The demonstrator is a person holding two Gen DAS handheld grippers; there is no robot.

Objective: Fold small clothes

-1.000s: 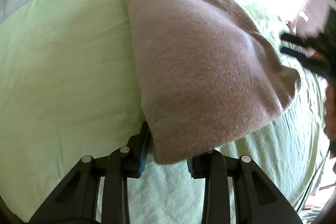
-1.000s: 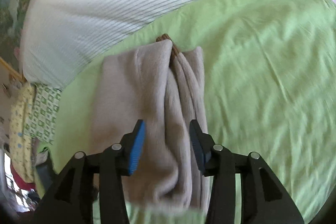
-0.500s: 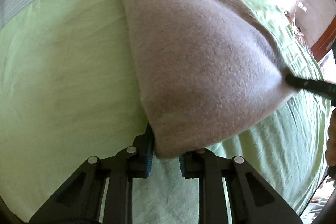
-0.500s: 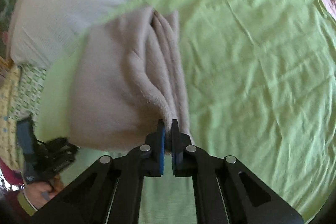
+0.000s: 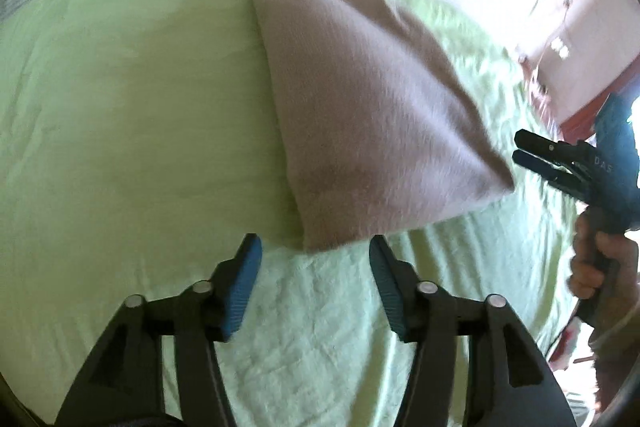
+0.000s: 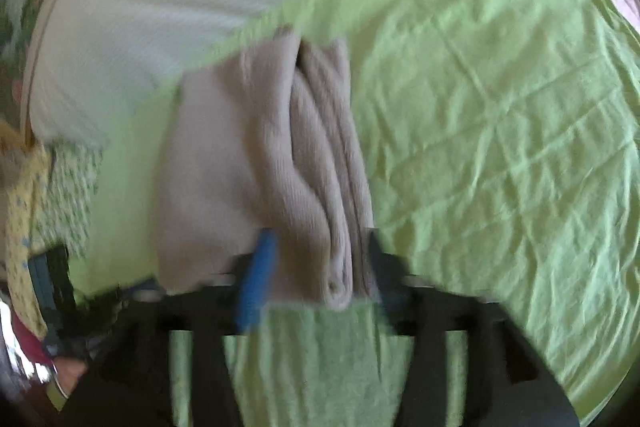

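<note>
Now the folded garment (image 5: 372, 131), a soft taupe knit, lies on the green bedsheet (image 5: 120, 115) just ahead of the left gripper (image 5: 316, 283). That gripper's jaws stand wide apart and hold nothing; the garment's near corner sits just beyond the gap between them, not touching either blue pad. Off to the right of those jaws, the right gripper (image 5: 520, 147) shows with its fingers close together at the garment's far corner, held in a hand (image 5: 596, 267).

From the right wrist view (badly smeared by motion), the right gripper (image 6: 316, 267) has its jaws parted, and the garment's (image 6: 256, 163) stacked folded edges lie between them; whether the pads touch the cloth is hard to say, though they do not appear to pinch it. Beyond the jaws the bedsheet (image 6: 500, 107) is creased, and past it lies a white striped cover (image 6: 180, 7). Left of the jaws, a patterned cloth (image 6: 48, 187) lies at the bed's edge.
</note>
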